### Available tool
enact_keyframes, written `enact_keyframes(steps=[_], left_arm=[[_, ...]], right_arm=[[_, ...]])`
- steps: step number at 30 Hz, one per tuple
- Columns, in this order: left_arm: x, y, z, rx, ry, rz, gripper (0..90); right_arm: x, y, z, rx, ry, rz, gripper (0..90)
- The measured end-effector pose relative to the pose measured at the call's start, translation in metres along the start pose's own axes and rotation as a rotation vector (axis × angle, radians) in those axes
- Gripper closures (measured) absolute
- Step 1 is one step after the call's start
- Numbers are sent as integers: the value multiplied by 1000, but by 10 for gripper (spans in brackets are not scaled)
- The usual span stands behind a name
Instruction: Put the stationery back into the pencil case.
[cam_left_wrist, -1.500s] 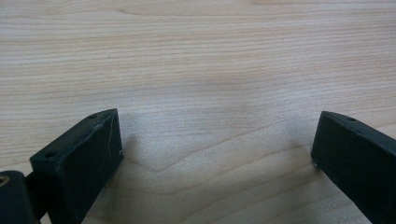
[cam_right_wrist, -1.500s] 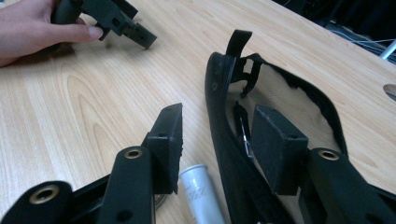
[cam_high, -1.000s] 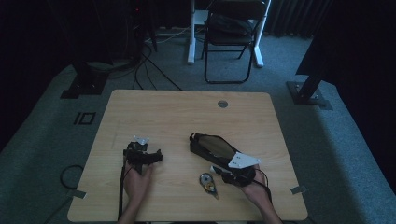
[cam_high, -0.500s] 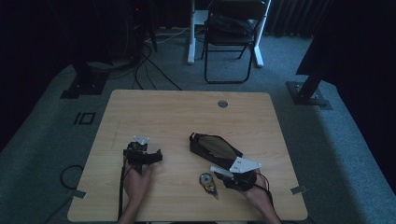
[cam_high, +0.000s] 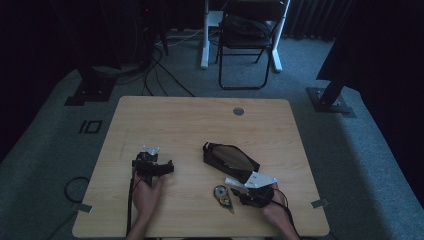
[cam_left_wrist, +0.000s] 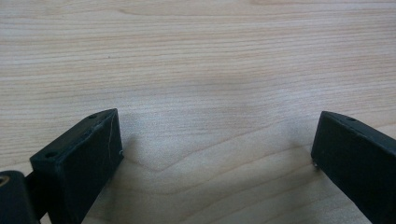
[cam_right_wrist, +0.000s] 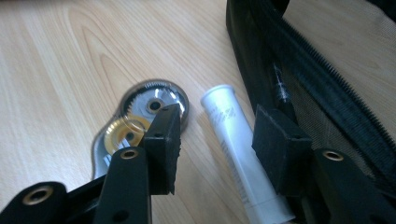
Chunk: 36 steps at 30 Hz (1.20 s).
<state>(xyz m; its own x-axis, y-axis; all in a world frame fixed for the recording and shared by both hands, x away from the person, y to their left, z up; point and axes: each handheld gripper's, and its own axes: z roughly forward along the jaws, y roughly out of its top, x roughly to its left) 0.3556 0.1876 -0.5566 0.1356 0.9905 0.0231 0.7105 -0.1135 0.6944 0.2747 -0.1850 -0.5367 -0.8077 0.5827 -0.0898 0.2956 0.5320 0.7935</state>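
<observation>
Wooden table (cam_high: 200, 120): your right gripper (cam_right_wrist: 215, 135), jaws just widened, straddles the white tube (cam_right_wrist: 236, 140) unpinched, at lower centre. Left gripper (cam_left_wrist: 215, 144) rests open, empty

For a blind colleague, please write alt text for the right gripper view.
The right gripper hangs over a white plastic tube lying between its open black jaws, not gripped. Left of the tube lies a round correction-tape dispenser with silver and gold wheels; to the right is a black zippered mesh pouch, all on a light wooden table.
</observation>
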Motion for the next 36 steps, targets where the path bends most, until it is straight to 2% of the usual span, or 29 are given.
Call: enact_keyframes(steps=[9,14,17,23,30,36], left_arm=[[0,0,0,0,-3,-1,22],[-1,0,0,0,-4,0,22],[-1,0,0,-1,-5,0,22],[-1,0,0,-1,-5,0,22],[-1,0,0,-1,-5,0,22],[-1,0,0,-1,-5,0,22]], right_arm=[[1,-4,9,32,-26,-14,459],[2,-4,11,30,-42,-27,462],[1,-3,13,28,-51,-23,485],[0,-3,18,64,-76,-31,575],[-2,-4,21,100,-66,-22,601],[-4,-5,20,124,-31,-14,637]])
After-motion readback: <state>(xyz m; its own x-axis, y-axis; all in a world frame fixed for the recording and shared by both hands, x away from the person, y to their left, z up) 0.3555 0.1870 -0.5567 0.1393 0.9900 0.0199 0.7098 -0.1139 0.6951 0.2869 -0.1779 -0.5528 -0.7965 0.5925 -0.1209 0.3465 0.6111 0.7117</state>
